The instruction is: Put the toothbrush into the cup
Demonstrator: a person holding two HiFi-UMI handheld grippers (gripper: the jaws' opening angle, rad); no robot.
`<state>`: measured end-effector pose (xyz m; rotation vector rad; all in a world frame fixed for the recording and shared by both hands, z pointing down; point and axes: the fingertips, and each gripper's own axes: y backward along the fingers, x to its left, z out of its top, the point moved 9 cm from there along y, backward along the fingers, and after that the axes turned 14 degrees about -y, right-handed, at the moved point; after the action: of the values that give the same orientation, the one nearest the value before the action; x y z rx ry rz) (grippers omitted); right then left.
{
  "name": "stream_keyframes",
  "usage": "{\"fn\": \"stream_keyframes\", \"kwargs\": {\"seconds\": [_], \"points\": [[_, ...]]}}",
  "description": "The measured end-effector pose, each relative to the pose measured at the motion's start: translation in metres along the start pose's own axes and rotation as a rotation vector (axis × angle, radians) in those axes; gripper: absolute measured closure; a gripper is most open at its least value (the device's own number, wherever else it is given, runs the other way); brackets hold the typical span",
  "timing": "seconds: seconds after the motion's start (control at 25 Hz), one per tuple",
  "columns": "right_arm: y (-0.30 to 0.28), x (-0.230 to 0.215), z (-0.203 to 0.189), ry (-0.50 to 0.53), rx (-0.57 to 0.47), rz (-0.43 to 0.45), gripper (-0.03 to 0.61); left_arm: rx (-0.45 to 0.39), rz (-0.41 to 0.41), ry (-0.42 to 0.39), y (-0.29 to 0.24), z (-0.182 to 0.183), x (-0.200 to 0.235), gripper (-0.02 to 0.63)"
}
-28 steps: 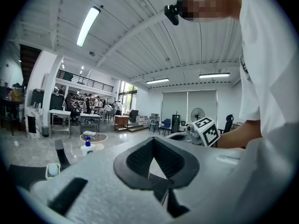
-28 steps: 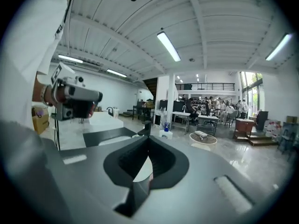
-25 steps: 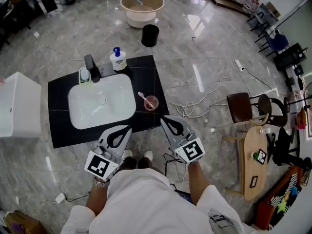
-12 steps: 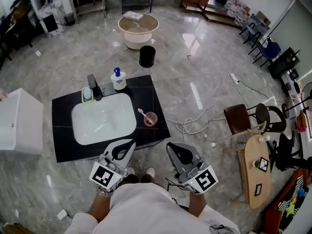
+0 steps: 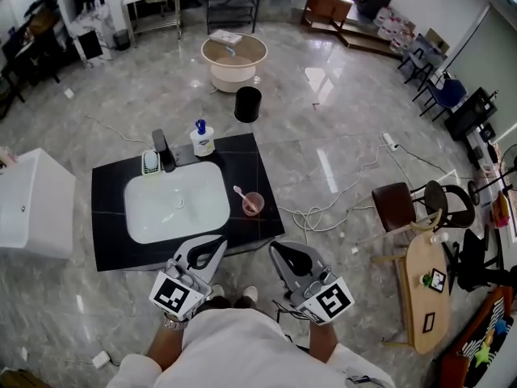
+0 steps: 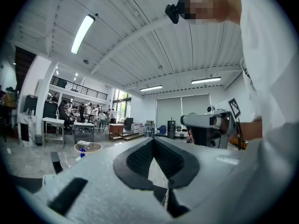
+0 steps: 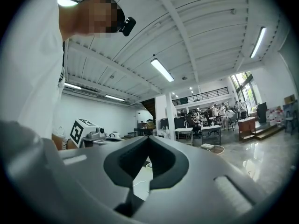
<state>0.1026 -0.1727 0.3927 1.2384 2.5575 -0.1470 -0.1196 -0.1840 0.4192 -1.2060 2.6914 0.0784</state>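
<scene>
A pink cup (image 5: 254, 204) stands on the right end of the black counter (image 5: 109, 245), beside the white sink (image 5: 178, 201). A pink-and-white toothbrush (image 5: 241, 193) rests in it, leaning up and to the left over the rim. Both grippers hang in front of the counter's near edge, close to the person's body. My left gripper (image 5: 220, 241) (image 6: 153, 140) is shut and holds nothing. The right gripper (image 5: 274, 246) (image 7: 148, 137) is also shut and empty, a short way in front of the cup. Both gripper views face out across the room, not at the counter.
A black faucet (image 5: 166, 150), a green-edged holder (image 5: 150, 162) and a blue-capped soap bottle (image 5: 202, 139) line the counter's back edge. A white cabinet (image 5: 32, 208) stands left. A black bin (image 5: 248, 103), round table (image 5: 233, 55), brown chair (image 5: 396, 203) and floor cables (image 5: 323, 212) lie around.
Both grippers have drawn back from the counter toward the person's body; the right one has left the cup's side. The toothbrush stays in the cup.
</scene>
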Motion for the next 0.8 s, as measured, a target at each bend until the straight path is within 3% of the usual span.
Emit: {"fn": "stream_keyframes", "kwargs": {"seconds": [0.8], "points": [[0.0036, -0.0024, -0.0047, 0.002, 0.013, -0.015, 0.567, 0.023, -0.006, -0.006, 0.0033, -0.0058, -0.0074, 0.617]]}}
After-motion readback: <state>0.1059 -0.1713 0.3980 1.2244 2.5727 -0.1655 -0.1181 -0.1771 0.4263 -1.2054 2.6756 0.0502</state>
